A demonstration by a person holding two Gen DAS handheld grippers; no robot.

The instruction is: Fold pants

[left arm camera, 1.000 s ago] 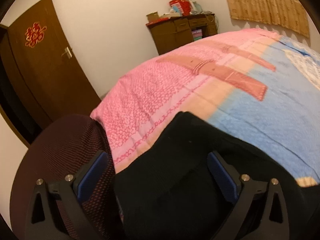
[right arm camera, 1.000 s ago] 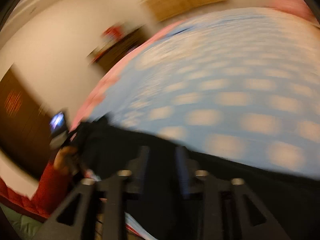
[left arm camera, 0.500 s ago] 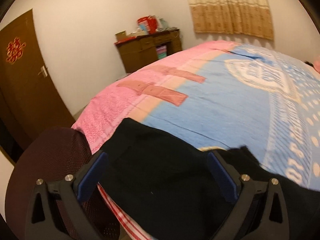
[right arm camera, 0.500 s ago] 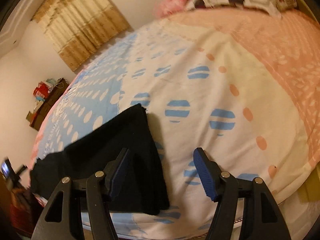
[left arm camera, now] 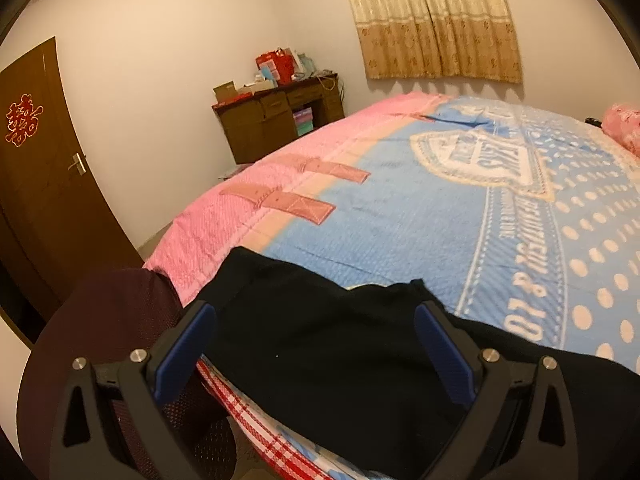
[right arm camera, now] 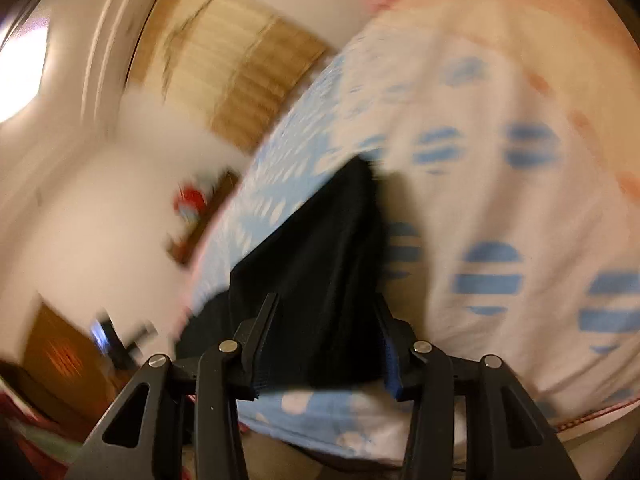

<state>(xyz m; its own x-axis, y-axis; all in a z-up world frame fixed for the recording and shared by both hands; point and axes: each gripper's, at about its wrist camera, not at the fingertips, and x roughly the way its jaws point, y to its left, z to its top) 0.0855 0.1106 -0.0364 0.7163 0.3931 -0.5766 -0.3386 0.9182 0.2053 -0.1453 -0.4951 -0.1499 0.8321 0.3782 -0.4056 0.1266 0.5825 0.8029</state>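
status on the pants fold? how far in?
Early. Done: the black pants lie on the bedspread near the bed's edge, laid out rather than bundled. In hand: nothing gripped; the left claw is open over the fabric, and the right claw straddles the pants' narrow end, not closed, in a motion-blurred view. Left: grasp, fold, stack; no compact folded shape shows.

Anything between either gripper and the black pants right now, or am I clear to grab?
Nothing visible blocks either one. The pants lie flat on the bedspread, directly between the left gripper's open fingers. The right gripper also straddles the fabric, though that view is motion-blurred.
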